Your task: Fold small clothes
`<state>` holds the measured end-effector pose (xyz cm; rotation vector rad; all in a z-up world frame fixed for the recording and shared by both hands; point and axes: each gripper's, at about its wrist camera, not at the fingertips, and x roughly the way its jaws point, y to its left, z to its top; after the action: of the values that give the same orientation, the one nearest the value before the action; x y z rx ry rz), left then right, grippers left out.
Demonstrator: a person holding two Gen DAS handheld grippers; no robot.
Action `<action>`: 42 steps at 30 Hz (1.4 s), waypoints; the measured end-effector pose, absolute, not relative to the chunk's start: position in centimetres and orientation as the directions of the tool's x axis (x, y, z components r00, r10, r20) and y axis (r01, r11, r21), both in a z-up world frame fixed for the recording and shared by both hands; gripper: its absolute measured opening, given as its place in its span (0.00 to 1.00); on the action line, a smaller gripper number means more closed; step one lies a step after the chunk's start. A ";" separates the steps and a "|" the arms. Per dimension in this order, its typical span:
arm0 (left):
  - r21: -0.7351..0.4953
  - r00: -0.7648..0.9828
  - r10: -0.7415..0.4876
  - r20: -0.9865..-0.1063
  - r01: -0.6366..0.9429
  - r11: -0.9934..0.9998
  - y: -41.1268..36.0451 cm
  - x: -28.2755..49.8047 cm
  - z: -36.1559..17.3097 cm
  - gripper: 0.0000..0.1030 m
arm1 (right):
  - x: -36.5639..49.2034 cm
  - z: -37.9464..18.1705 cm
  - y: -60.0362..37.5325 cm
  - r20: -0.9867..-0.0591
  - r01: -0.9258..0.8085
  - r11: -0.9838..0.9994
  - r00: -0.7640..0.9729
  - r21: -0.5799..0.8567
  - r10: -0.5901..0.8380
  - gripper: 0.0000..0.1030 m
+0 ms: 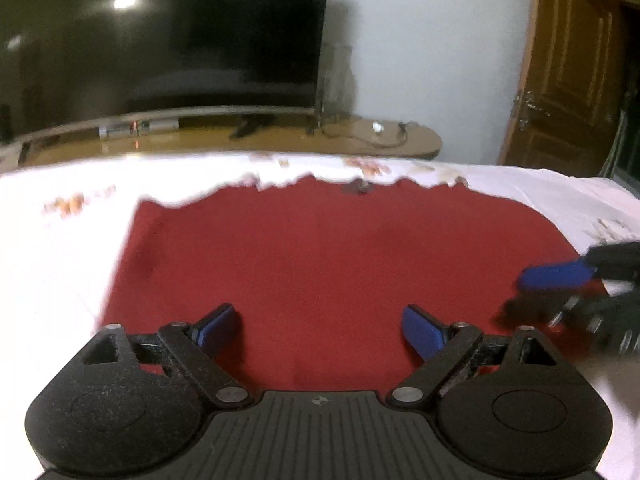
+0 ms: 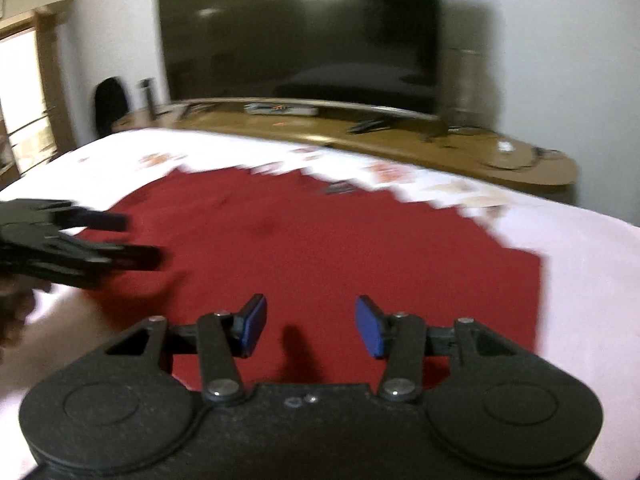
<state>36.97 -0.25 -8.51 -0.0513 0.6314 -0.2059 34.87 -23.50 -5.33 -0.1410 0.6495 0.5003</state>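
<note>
Red cloth (image 1: 328, 272), the small garment to fold, lies spread flat on the white floral bedsheet (image 1: 52, 264), likely smoothed out so its edges can be reached. Left gripper (image 1: 320, 332) hovers over the near hem, jaws wide apart, holding nothing. Right gripper (image 2: 310, 326) hangs likewise over its side, jaws parted and empty, probably poised to pinch the hem.

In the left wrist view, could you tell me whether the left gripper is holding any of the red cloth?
No, the left gripper has its jaws wide apart above the red cloth, with nothing between them.
</note>
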 end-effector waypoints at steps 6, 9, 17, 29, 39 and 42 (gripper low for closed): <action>-0.053 0.779 -0.188 -0.598 0.196 0.979 -1.5 36.1 -10.2 0.87 | 34.5 -7.7 -20.0 -0.651 -0.484 0.875 0.657 0.022 0.380 0.35; -0.034 0.775 -0.184 -0.605 0.205 0.978 -1.0 36.0 -10.0 0.87 | 34.0 -7.8 -19.9 -0.632 -0.493 0.870 0.677 -0.010 0.377 0.35; -0.064 0.777 -0.164 -0.608 0.158 0.985 3.9 34.0 -9.8 0.87 | 32.1 -7.0 -26.4 -0.645 -0.423 0.903 0.712 -0.077 0.278 0.38; -0.052 0.823 -0.141 -0.550 0.135 0.989 4.9 34.3 -7.5 0.87 | 31.5 -6.2 -30.9 -0.629 -0.259 0.965 0.757 -0.045 0.174 0.37; -0.042 0.768 -0.161 -0.620 0.172 0.984 2.0 42.8 -9.5 0.92 | 39.3 -5.9 -27.1 -0.615 -0.259 0.964 0.770 -0.055 0.171 0.36; -0.028 0.768 -0.153 -0.622 0.173 0.984 1.9 42.3 -8.8 0.92 | 39.2 -7.2 -28.6 -0.614 -0.246 0.968 0.772 -0.048 0.166 0.36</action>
<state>42.31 1.91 -8.84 0.0321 0.6721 -0.1768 39.21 -28.58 -7.16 -0.1281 0.6518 0.2236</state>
